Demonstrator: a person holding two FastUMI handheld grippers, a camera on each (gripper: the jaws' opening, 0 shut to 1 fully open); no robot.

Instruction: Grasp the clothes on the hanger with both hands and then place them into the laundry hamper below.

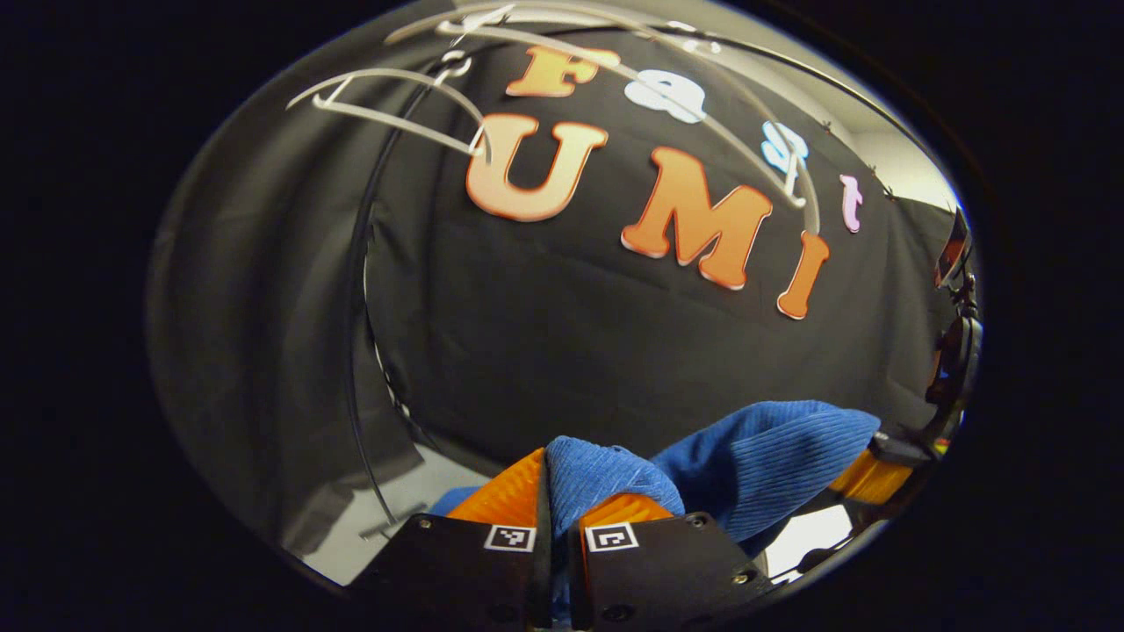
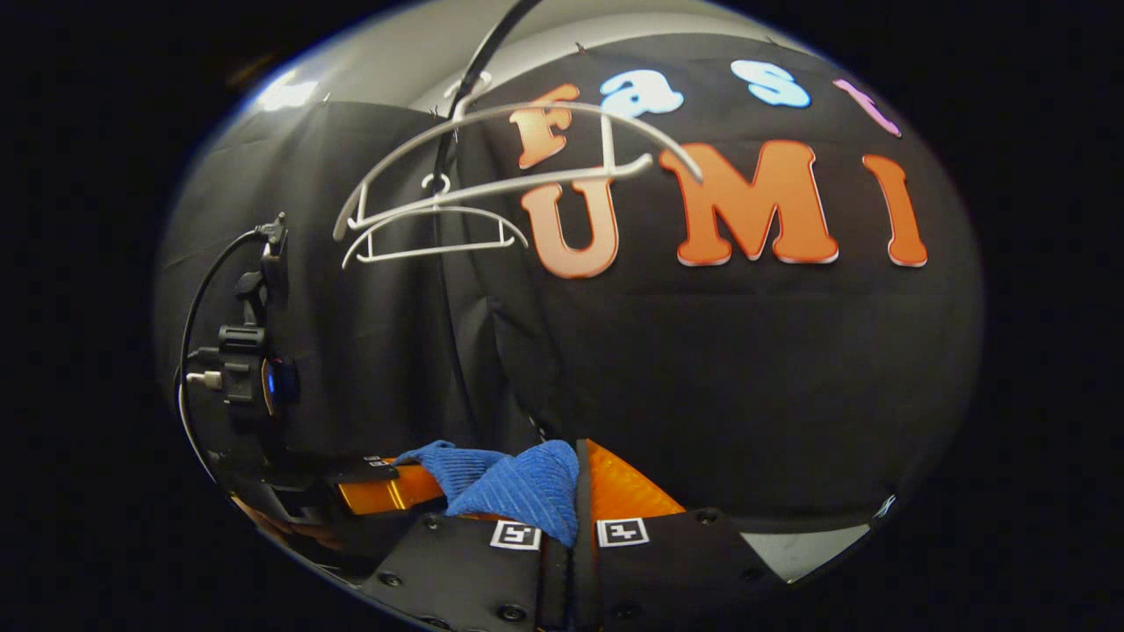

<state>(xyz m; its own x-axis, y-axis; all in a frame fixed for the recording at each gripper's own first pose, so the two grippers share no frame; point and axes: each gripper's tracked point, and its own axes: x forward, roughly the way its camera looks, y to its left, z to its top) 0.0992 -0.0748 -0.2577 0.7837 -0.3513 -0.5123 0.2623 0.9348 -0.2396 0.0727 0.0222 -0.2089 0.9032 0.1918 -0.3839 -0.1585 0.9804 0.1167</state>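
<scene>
Your left gripper (image 1: 551, 509) was clamped on a fold of the blue cloth (image 1: 764, 465), and your right gripper (image 2: 575, 500) pinched its other end (image 2: 518, 491). The cloth stretched between them, below the bare white hangers (image 2: 439, 206).

The left gripper view looks forward along its own jaws and a little upward at the black cloth wall (image 1: 544, 351), which stands near. The white plastic hangers (image 1: 395, 114) lie high at its left, and the other gripper (image 1: 878, 470) sits at its far right edge.

The right gripper view faces the same black cloth wall (image 2: 702, 369), with those hangers (image 2: 439, 219) upper left and the other gripper (image 2: 378, 491) at its lower left.

Both views share the wall, the hangers and the blue ribbed cloth (image 1: 755, 456) (image 2: 518, 487) close to each lens.
</scene>
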